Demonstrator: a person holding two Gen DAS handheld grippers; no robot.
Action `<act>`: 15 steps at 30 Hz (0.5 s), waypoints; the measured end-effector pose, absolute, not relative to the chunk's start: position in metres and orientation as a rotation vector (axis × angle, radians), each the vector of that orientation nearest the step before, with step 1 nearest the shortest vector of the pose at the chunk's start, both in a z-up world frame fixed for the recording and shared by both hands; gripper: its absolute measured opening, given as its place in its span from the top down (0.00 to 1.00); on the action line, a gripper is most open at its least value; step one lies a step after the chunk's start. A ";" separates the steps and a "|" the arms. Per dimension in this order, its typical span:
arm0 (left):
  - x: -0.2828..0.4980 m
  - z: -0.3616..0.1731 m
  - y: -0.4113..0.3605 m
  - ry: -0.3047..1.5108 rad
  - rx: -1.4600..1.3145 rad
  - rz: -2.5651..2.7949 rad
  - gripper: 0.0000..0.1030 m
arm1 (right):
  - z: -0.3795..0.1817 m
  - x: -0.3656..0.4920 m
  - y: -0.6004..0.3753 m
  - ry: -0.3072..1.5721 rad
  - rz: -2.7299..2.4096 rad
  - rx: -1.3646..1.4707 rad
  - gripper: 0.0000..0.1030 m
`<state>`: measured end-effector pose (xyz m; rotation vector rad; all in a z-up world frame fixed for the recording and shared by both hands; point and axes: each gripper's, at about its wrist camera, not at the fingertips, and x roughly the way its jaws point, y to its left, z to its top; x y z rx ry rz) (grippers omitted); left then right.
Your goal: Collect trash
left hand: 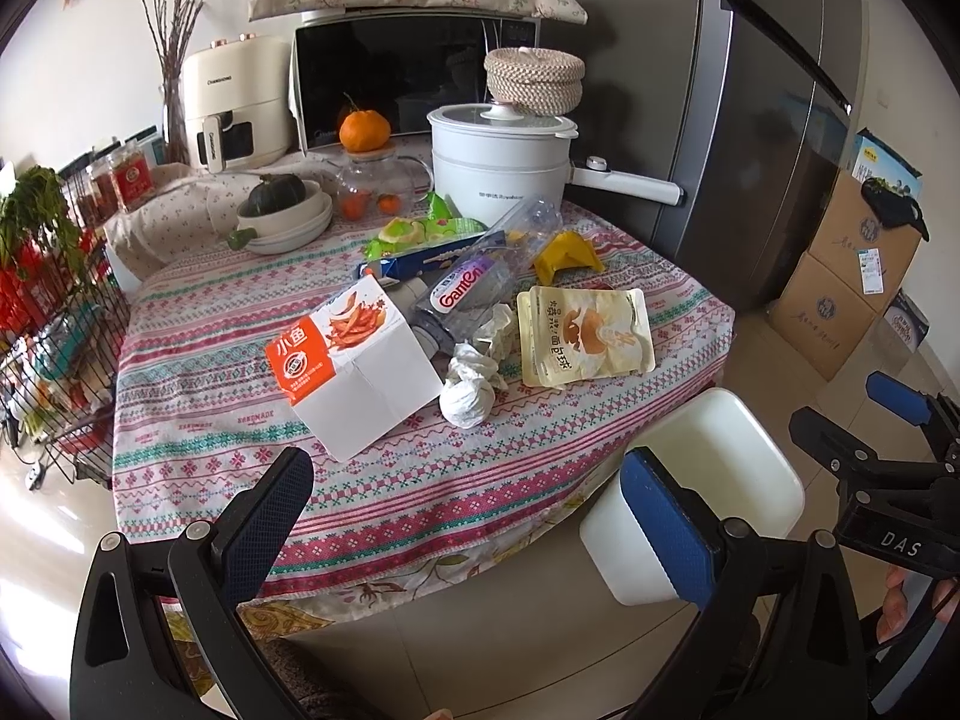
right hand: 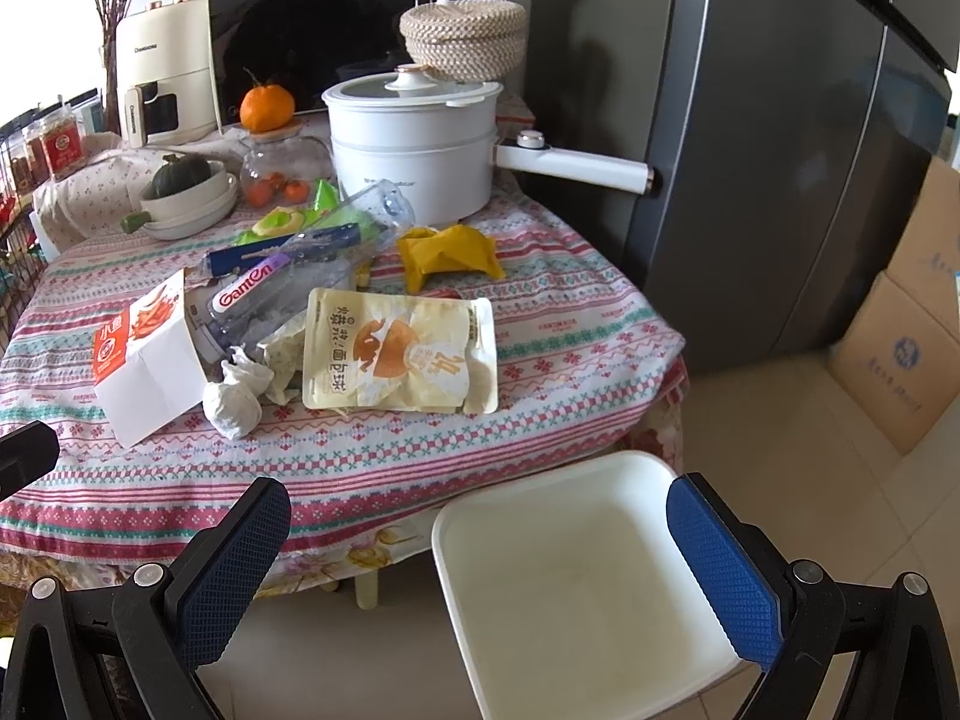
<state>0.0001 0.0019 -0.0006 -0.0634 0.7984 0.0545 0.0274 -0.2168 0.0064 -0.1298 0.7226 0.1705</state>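
Both grippers hang wide open and empty at the near edge of the table: the left gripper (left hand: 462, 510) has its fingers well apart over the tablecloth hem, and the right gripper (right hand: 480, 546) spreads just as wide above the white bin (right hand: 576, 588), which stands on the floor directly below and ahead of it.

The trash lies in a heap straight ahead of both, on the table (left hand: 198, 396). Nearest the left gripper, the orange-and-white carton (left hand: 354, 360) is tipped on its side; likely light and hollow, it should crush if squeezed hard, so a hold across one thin wall or flap looks best. Just right of it, the tissue ball (left hand: 468, 396) is soft and nearly weightless (any pinch will do).

Ahead of the right gripper, the yellow pouch (right hand: 399, 354) lies flat, glossy, probably slippery; take an edge or corner. Behind it, the clear bottle (right hand: 288, 288) rests on its side, likely smooth and apt to roll, so grip across its body. Further back sit a yellow wrapper (right hand: 447, 252), a blue box (left hand: 420, 261) and green packets (left hand: 432, 228), all probably light and floppy.
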 end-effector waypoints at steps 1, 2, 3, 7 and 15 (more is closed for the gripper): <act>0.001 0.000 0.003 0.798 -0.063 0.055 0.00 | 0.006 0.028 -0.217 0.724 0.170 -0.130 0.00; 0.000 0.001 0.002 0.797 -0.063 0.057 0.00 | 0.007 0.029 -0.217 0.725 0.170 -0.129 0.00; 0.001 0.002 0.002 0.796 -0.063 0.058 0.00 | 0.007 0.029 -0.217 0.726 0.169 -0.130 0.00; 0.001 0.002 0.002 0.789 -0.051 0.059 0.00 | 0.007 0.030 -0.217 0.727 0.170 -0.129 0.00; 0.010 -0.004 0.012 0.797 -0.068 0.077 0.00 | 0.011 0.037 -0.215 0.730 0.186 -0.134 0.00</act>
